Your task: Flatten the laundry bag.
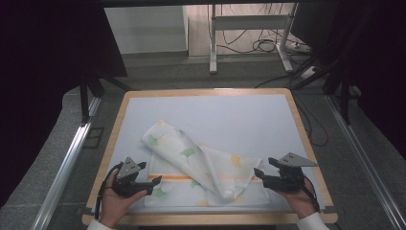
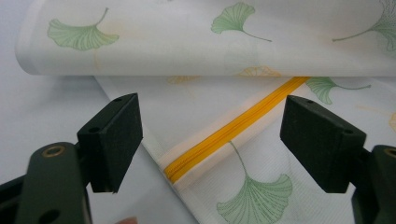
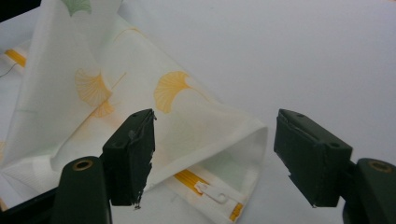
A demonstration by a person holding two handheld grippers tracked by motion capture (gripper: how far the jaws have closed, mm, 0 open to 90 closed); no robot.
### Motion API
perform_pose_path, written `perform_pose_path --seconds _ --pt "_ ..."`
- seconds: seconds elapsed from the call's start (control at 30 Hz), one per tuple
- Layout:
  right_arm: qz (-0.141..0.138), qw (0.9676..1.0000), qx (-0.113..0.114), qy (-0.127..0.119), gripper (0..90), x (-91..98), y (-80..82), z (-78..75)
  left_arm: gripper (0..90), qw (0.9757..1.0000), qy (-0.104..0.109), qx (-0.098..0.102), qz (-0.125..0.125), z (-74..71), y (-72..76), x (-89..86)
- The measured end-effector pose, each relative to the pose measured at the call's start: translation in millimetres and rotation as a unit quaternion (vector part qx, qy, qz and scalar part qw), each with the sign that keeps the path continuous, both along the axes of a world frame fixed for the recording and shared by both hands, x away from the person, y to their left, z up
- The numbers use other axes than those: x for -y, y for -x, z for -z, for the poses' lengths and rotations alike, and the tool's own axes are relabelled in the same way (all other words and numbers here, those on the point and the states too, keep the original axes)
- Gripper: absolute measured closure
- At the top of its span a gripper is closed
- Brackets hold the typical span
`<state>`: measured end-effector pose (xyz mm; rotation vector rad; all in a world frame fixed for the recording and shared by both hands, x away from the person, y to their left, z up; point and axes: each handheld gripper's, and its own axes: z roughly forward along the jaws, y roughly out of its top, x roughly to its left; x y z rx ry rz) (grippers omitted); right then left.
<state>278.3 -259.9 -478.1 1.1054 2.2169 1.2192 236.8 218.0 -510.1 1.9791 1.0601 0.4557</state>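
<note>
A white cloth cover [image 1: 201, 167] printed with green and yellow ginkgo leaves lies crumpled on the table, a flap folded diagonally across it. Its yellow zipper [image 2: 233, 128] runs along the near edge, and the white zipper pull [image 3: 212, 191] sits at the right end. My left gripper [image 1: 154, 184] is open at the cover's left edge, where the zipper end [image 2: 173, 172] lies between the jaws. My right gripper [image 1: 258, 173] is open at the cover's right corner [image 3: 254, 133], touching nothing.
The white mat [image 1: 239, 115] covers a wooden-rimmed table [image 1: 299, 124]. Metal rails [image 1: 67, 163] run along both sides. A table frame with cables [image 1: 253, 43] stands on the floor beyond.
</note>
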Motion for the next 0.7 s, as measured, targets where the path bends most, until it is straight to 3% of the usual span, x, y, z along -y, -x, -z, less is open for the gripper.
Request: perform_pose_path --seconds 0.7 --pt "-0.027 0.9995 0.002 0.018 31.3 -9.5 3.4 -2.7 20.5 0.9999 -0.002 0.002 0.014 4.1 4.2 11.0"
